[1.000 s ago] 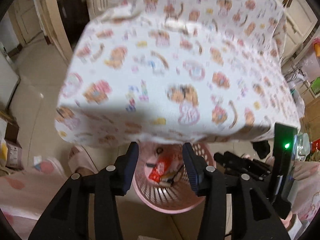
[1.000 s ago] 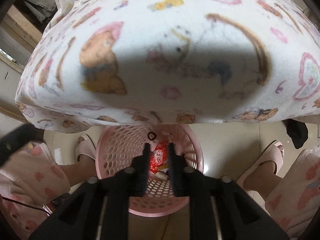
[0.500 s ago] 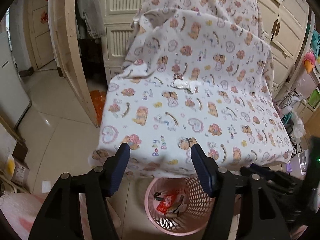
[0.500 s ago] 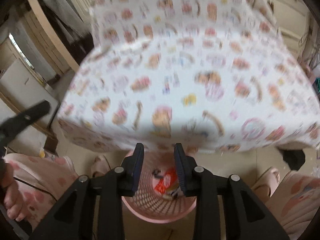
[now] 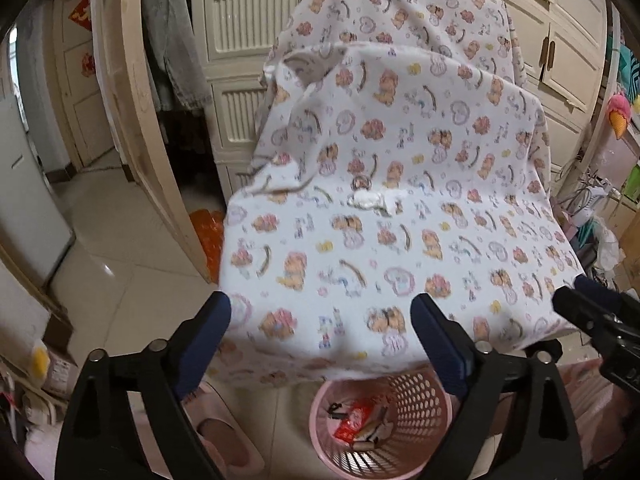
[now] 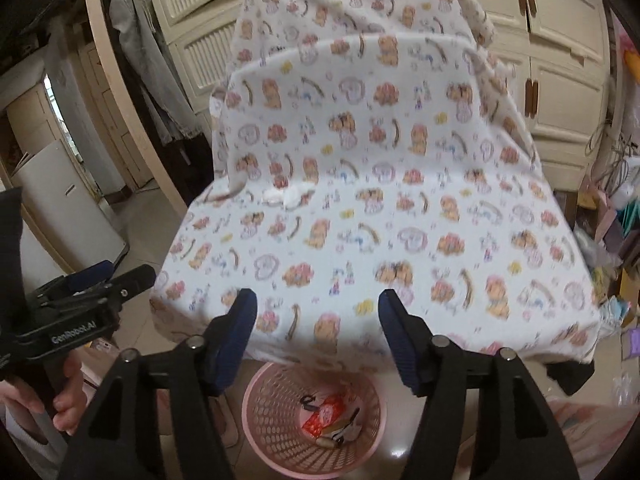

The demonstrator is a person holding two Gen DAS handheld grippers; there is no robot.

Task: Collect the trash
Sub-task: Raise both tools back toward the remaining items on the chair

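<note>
**benchrat:** Both grippers are empty here. The left gripper (image 5: 320, 332) has just been opening and its jaws stand wide apart with nothing between them; same for the right gripper (image 6: 318, 328), jaws just spread, nothing held. The pink basket (image 6: 256, 408) sits on the floor under the front edge of the cartoon-print sheet (image 6: 400, 208), with a red wrapper (image 6: 324, 416) and other bits in it. The crumpled white tissue (image 5: 374, 200) is lying far back on the sheet.

**tilefloor:** So that tissue looks like the next pickup. Where does it go sideways?

**benchrat:** My guess: it's soft and low on loose cloth, so the pads could pinch the sheet along with it and drag the fabric. Also the basket is half tucked under the overhang, so a light tissue dropped from high up could drift and miss the rim.
</note>
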